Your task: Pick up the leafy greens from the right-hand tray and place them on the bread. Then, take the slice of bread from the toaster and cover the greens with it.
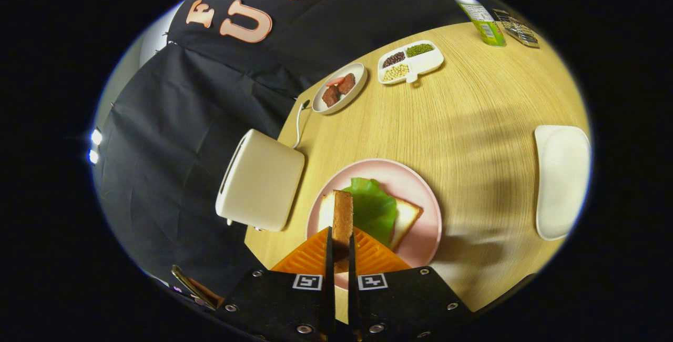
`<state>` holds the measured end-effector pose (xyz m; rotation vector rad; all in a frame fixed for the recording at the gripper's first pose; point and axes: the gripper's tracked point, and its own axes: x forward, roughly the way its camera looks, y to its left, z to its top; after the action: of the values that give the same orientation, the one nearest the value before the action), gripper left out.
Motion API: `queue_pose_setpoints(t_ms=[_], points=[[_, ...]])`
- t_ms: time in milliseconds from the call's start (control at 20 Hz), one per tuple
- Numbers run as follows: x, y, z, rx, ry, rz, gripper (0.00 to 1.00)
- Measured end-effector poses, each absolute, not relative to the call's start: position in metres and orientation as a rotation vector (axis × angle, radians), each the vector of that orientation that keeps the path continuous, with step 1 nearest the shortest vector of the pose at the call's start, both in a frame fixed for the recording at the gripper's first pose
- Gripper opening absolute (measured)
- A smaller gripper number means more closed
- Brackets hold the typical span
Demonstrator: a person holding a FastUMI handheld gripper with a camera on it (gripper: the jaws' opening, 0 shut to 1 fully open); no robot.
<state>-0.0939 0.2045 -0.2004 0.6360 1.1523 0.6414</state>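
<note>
Gripper view. The gripper (pixel 340 247) is closed almost fully, both fingers pressing on the slice of bread (pixel 342 217), which stands on edge between them, crust toward the camera, above the pink plate (pixel 426 200). On that plate lie the leafy greens (pixel 374 206), spread over a second bread slice (pixel 405 217) whose corner shows just right of the greens; greens and lower slice sit just ahead of the fingertips and slightly to their right, beneath the held slice. Whether the held slice touches the greens cannot be told. The toaster (pixel 261 180) stands just left of the plate at the edge of the wooden table (pixel 473 110), its cord (pixel 298 121) running back behind it. Beyond the plate are a small dish of dark food pieces (pixel 339 88) and a divided dish of beans (pixel 410 61); farther off, a green bottle (pixel 481 17). Well right of the plate lies the white tray (pixel 561 180). Nothing stands between the held slice and the greens.
</note>
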Motion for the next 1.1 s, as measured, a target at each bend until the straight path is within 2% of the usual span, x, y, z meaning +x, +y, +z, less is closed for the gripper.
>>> queue_pose_setpoints(t_ms=[400,750,1100], points=[[-0.087,0.201,-0.207,0.605,1.132,0.621,0.10],[-0.051,0.170,-0.197,0.426,0.934,0.503,0.37],[-0.012,0.142,-0.133,0.318,0.629,0.412,0.48]])
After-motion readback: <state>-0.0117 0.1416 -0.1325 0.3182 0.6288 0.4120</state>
